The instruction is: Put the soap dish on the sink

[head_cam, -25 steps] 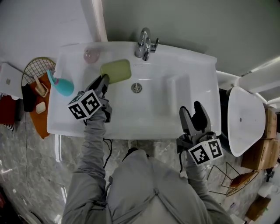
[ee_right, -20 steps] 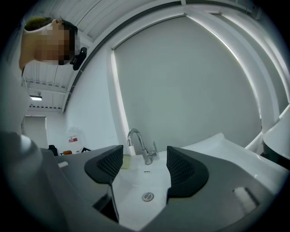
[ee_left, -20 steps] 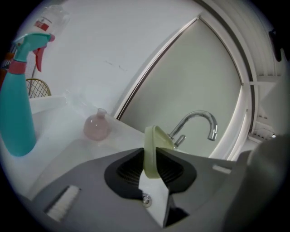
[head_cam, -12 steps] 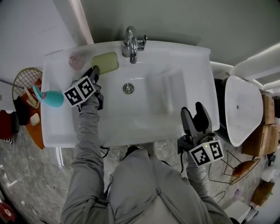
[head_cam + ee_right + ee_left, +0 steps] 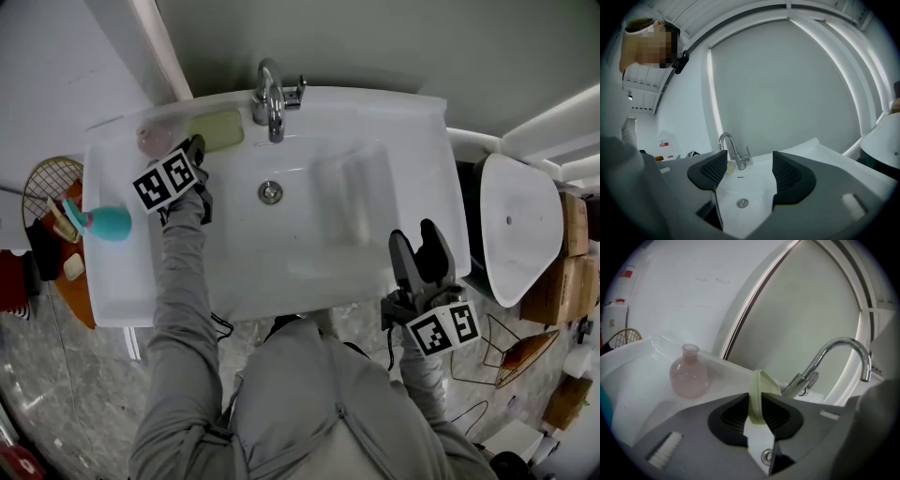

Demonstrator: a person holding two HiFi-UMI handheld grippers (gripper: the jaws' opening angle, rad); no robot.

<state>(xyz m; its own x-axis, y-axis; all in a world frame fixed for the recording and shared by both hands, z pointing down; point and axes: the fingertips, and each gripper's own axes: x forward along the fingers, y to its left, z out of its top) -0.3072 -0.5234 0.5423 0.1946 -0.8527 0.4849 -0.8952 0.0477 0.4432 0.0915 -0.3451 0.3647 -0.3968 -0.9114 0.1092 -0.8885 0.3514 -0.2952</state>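
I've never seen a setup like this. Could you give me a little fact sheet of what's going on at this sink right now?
Place: white sink with a chrome faucet
Left tongs: closed on the rim of the green soap dish
Dish position: over the back left ledge, between the pink bottle and the faucet; whether it touches the ledge is unclear
Right tongs: open, nothing between them, at the sink's front right edge
Task status: dish not yet released
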